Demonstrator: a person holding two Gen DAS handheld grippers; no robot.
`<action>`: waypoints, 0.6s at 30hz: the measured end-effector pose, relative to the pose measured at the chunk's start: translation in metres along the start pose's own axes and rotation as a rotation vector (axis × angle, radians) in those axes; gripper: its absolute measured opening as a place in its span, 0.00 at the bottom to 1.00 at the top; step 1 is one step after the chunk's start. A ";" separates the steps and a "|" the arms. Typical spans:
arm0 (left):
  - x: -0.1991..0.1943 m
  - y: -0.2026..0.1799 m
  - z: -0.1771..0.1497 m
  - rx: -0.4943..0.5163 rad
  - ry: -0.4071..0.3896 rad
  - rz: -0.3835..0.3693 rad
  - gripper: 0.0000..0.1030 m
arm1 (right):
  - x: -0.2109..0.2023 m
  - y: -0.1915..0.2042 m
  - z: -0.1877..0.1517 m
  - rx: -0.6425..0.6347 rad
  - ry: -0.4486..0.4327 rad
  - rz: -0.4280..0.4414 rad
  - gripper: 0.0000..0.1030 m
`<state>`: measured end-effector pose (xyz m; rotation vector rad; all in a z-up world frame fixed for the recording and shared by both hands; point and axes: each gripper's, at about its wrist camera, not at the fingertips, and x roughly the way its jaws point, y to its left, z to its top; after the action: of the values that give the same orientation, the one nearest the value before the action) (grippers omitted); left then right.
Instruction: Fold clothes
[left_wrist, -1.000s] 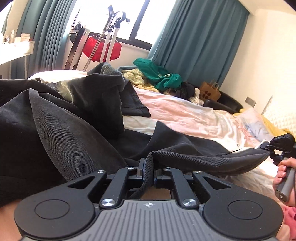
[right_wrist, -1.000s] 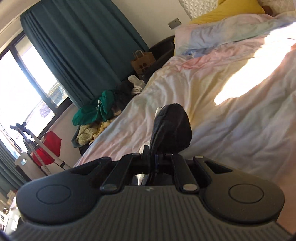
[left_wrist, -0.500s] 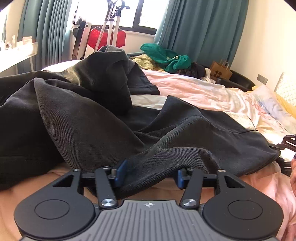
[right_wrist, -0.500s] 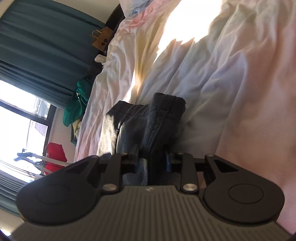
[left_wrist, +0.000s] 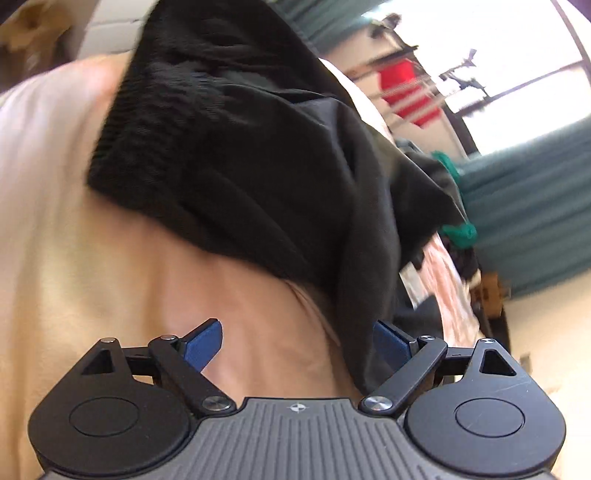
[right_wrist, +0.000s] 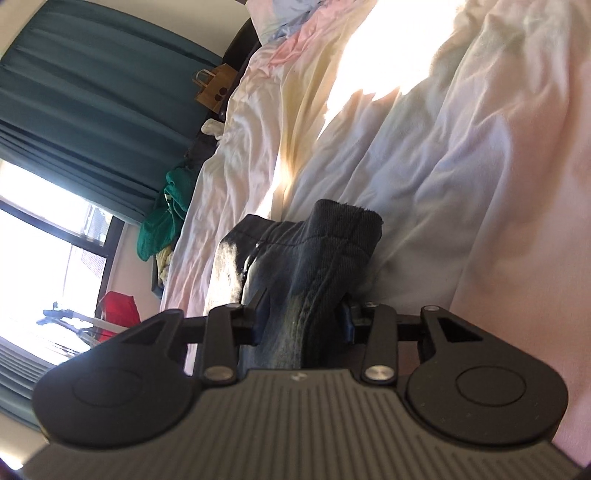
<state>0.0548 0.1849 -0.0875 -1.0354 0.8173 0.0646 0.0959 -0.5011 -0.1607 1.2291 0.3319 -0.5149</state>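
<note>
A dark grey corduroy garment (left_wrist: 258, 155) lies crumpled on the pale bed sheet (left_wrist: 92, 258) in the left wrist view. My left gripper (left_wrist: 297, 343) is open wide and empty; a fold of the garment hangs by its right blue pad (left_wrist: 391, 345). In the right wrist view a bunched hem of the same dark garment (right_wrist: 321, 258) sits between the fingers of my right gripper (right_wrist: 303, 319). The jaws stand partly apart, with the cloth filling the gap.
The bed is covered with a rumpled pink and white sheet (right_wrist: 461, 147). A green garment pile (right_wrist: 166, 218) lies at the far bed edge near teal curtains (right_wrist: 92, 92). A brown paper bag (right_wrist: 216, 88) and a red item (right_wrist: 118, 314) stand by the window.
My left gripper let go of the garment, opened wide and swung to the left, tilting the view. My right gripper's jaws loosened around the hem as it lowered to the sheet.
</note>
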 end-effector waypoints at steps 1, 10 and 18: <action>0.000 0.011 0.007 -0.082 -0.015 -0.012 0.88 | 0.002 -0.003 0.001 0.012 -0.002 0.000 0.38; 0.009 0.030 0.024 -0.297 -0.187 -0.070 0.55 | 0.020 0.000 0.009 -0.063 -0.031 0.017 0.23; -0.017 0.010 0.043 -0.205 -0.257 -0.050 0.08 | 0.020 0.010 0.017 -0.170 -0.108 0.000 0.07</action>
<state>0.0629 0.2293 -0.0739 -1.2113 0.5582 0.2388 0.1178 -0.5185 -0.1582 1.0329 0.2777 -0.5396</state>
